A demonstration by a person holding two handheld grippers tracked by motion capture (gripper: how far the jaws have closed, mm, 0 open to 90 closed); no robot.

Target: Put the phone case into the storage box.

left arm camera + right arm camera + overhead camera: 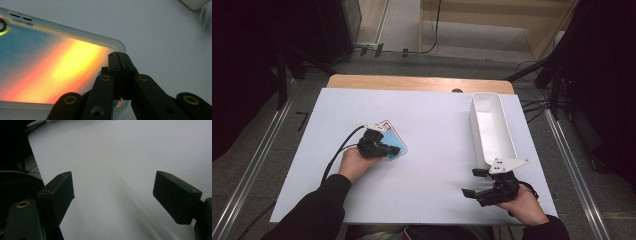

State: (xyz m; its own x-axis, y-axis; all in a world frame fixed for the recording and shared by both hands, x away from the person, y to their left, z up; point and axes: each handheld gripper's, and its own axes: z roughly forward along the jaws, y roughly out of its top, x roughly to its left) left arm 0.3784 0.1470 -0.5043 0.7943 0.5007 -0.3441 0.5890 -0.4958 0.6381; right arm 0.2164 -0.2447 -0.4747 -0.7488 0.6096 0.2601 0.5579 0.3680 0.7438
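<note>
Lying flat on the white table, left of centre, was a phone case with blue, orange and yellow colouring. Hovered over its near corner: left gripper, jaws pressed together with nothing between them, tips above the case's rounded edge in the left gripper view. Lay open and bare all around the case. Stood well apart along the right edge: a long white tray. Rested just short of its near end: right gripper, jaws spread wide, holding nothing.

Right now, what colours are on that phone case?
The phone case fades from blue through orange-red to yellow, with a frosted clear rim; the left gripper view shows it best.
</note>
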